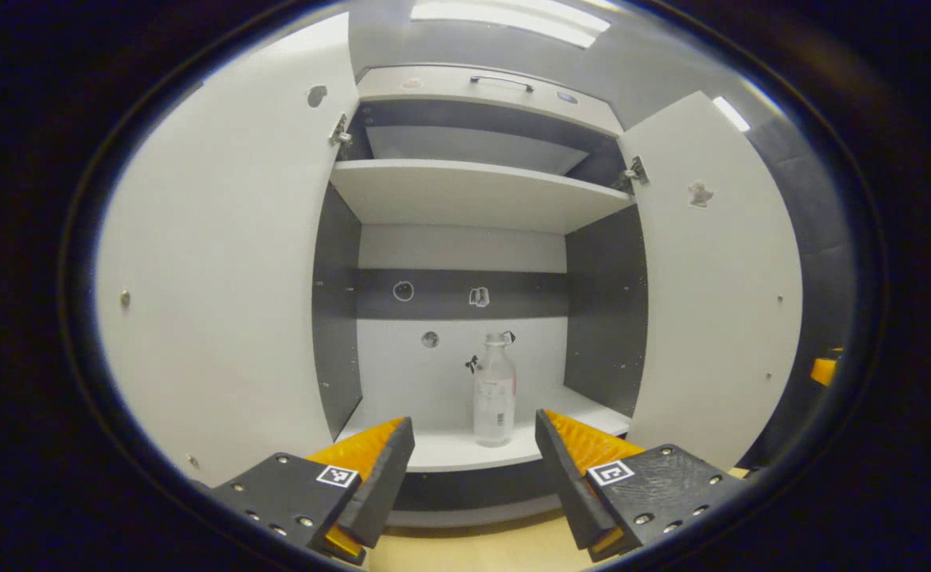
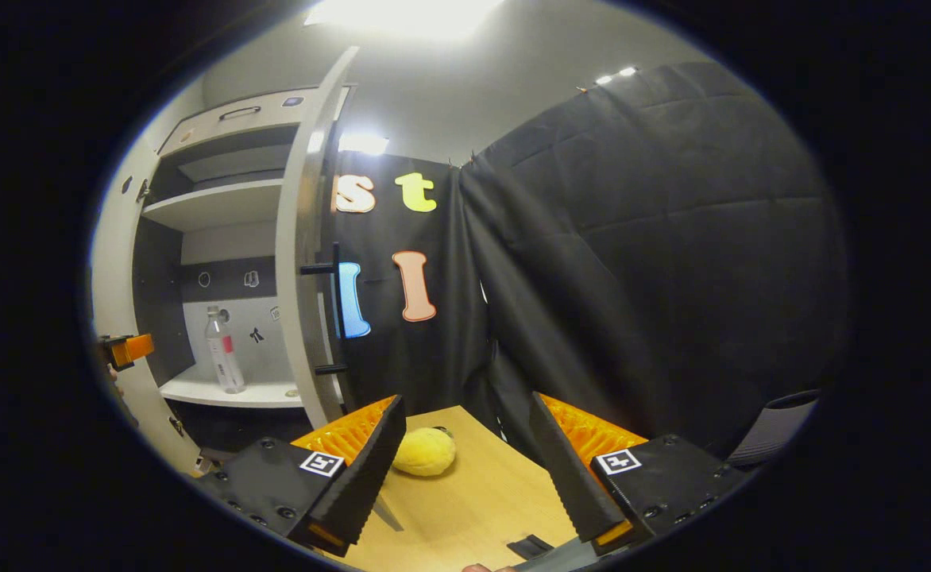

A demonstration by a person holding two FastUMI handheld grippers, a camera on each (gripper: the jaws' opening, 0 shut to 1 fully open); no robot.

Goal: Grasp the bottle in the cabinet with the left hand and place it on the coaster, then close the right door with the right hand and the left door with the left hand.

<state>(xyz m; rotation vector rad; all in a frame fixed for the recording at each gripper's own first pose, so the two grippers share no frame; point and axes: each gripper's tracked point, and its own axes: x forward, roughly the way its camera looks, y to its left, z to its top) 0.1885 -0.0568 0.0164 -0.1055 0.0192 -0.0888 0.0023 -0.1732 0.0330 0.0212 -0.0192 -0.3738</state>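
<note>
A clear plastic bottle with a pale cap stands upright on the cabinet's lower shelf, toward the back. My left gripper is open in front of the cabinet, short of the shelf, with the bottle showing between its fingers and apart from them. Both white doors stand wide open: the left door and the right door. In the right gripper view the bottle sits inside, and the right door shows edge-on with its black handle. My right gripper is open and empty over the wooden table.
A yellow soft object lies on the table near the right door. A small dark flat piece lies at the table's near edge. An upper shelf spans the cabinet. A grey chair back stands at the right.
</note>
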